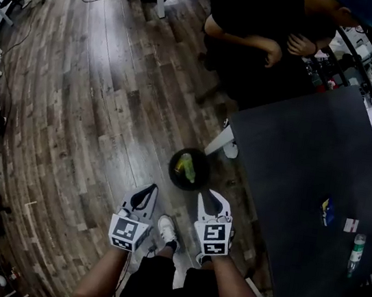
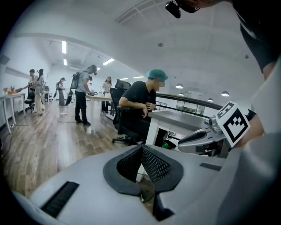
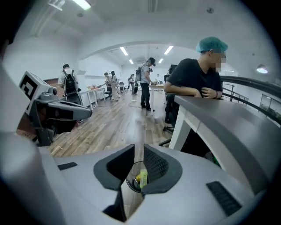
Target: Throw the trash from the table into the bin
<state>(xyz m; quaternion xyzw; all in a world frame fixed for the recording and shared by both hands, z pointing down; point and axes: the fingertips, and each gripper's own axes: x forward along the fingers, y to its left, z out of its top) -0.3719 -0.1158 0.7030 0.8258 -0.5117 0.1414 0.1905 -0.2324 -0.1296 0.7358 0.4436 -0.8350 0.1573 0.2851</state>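
Observation:
The round black bin (image 1: 188,169) stands on the wooden floor by the table's corner, with yellow-green trash (image 1: 186,167) inside. Both grippers hang above the floor just short of it. My left gripper (image 1: 148,191) is shut, its pads touching and nothing held (image 2: 141,147). My right gripper (image 1: 208,197) shows a narrow gap between its pads with nothing in it (image 3: 138,150); through that gap I see the bin (image 3: 131,181) below. On the dark table (image 1: 310,149) lie a blue packet (image 1: 327,212), a small white-and-pink item (image 1: 351,225) and a small bottle (image 1: 356,251).
A person in dark clothes (image 1: 257,44) sits at the table's far end, arms resting on it. The table's white leg (image 1: 220,142) stands right next to the bin. My shoes (image 1: 168,232) are below the grippers. Other people and desks (image 3: 109,85) stand farther off.

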